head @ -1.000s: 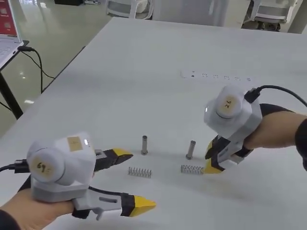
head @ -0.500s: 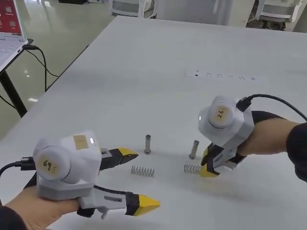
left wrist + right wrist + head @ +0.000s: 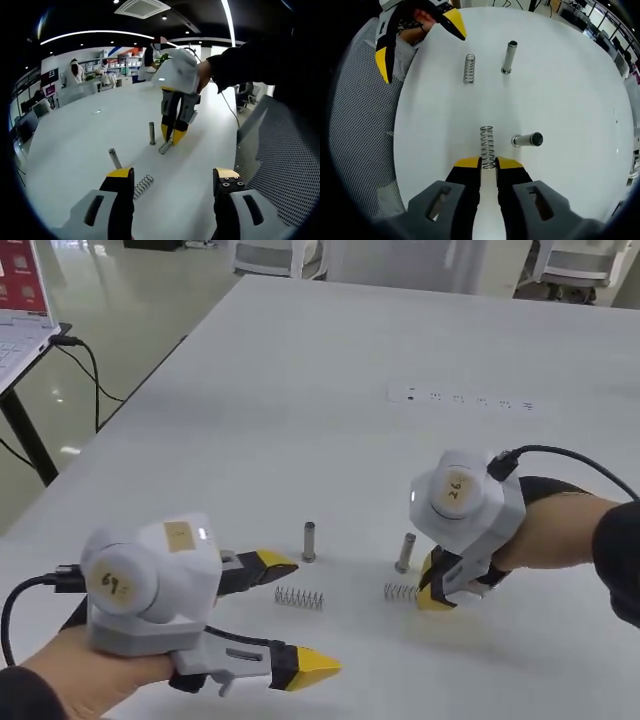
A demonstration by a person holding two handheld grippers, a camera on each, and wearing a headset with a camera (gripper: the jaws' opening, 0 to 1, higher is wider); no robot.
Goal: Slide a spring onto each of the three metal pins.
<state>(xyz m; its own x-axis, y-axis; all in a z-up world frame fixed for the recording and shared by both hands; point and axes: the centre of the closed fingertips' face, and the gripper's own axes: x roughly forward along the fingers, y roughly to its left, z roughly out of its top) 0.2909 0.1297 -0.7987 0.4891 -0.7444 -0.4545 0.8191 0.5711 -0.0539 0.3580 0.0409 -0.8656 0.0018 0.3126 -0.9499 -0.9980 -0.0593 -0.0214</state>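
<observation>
because the spring (image 3: 487, 145) lies flat on the table (image 3: 300, 420) just beside an upright pin (image 3: 526, 139), the right gripper (image 3: 489, 164) is held low, jaws narrowed onto the coil's near end so that it can be lifted and tipped over the pin top. the left gripper (image 3: 173, 173) hovers with jaws wide and empty, facing the second spring (image 3: 143, 184) and second pin (image 3: 115, 158), presumably the next pair to assemble.

Left gripper (image 3: 305, 615) sat level, jaws wide open; right gripper (image 3: 432, 597) pointed down, jaws pinched on spring (image 3: 487, 145) end.
</observation>
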